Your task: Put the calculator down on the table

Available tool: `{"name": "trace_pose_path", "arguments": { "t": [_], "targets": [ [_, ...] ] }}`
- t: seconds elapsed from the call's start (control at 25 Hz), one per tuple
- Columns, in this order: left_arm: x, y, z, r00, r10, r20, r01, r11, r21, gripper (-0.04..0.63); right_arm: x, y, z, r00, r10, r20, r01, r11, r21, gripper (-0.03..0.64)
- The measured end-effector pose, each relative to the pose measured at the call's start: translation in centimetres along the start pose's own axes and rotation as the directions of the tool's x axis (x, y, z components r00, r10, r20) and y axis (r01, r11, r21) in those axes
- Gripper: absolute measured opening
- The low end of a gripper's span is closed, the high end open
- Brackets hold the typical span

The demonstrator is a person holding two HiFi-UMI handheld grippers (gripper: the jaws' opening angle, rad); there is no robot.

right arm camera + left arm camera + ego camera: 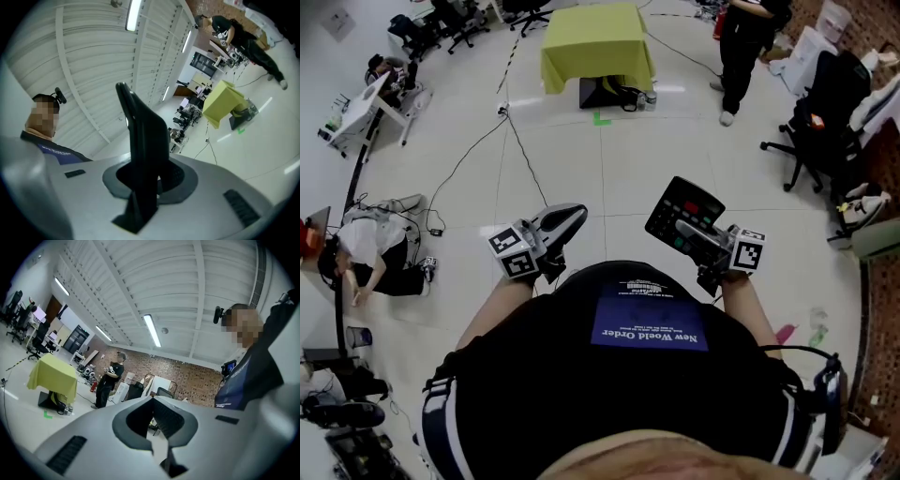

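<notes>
A black calculator (682,208) with coloured keys is held up over the floor in front of my body. My right gripper (692,234) is shut on its lower edge. In the right gripper view the calculator (143,140) stands edge-on, rising out of the right gripper (150,187). My left gripper (562,223) hangs beside it at the left, shut, with nothing in it. In its own view the left gripper (157,427) has its jaws together. The table (598,37), under a yellow-green cloth, stands far ahead across the floor, also seen as the table (51,376) and the table (225,101).
A person in black (750,37) stands right of the table. Office chairs (825,103) stand along the right wall. Cables (520,150) run over the white floor. Another person (366,248) sits on the floor at the left, near equipment.
</notes>
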State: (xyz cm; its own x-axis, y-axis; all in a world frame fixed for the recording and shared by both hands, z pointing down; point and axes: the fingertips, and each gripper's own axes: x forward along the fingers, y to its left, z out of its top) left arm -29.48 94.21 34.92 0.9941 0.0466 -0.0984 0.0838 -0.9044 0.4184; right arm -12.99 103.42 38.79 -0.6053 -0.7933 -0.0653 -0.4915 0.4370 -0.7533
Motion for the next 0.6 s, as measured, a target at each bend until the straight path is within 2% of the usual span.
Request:
{"name": "trace_pose_path", "arguments": {
  "t": [0.16, 0.44, 0.6],
  "targets": [
    [-1.7, 3.1, 0.9, 0.999, -0.008, 0.034, 0.008, 1.000, -0.002, 0.006, 3.8, -0.6, 0.5, 1.000, -0.002, -0.031, 0.001, 1.000, -0.031, 0.061],
    [-9.9, 13.7, 8.1, 0.998, -0.018, 0.057, 0.017, 1.000, 0.017, 0.006, 19.0, 0.1, 3.2, 0.999, 0.018, -0.032, -0.019, 0.999, -0.038, 0.061],
    [-13.8, 19.0, 10.0, 0.998, -0.011, 0.064, 0.010, 1.000, 0.013, 0.006, 25.6, -0.7, 4.2, 1.000, 0.019, -0.021, -0.020, 0.999, -0.036, 0.061]
  ]
}}
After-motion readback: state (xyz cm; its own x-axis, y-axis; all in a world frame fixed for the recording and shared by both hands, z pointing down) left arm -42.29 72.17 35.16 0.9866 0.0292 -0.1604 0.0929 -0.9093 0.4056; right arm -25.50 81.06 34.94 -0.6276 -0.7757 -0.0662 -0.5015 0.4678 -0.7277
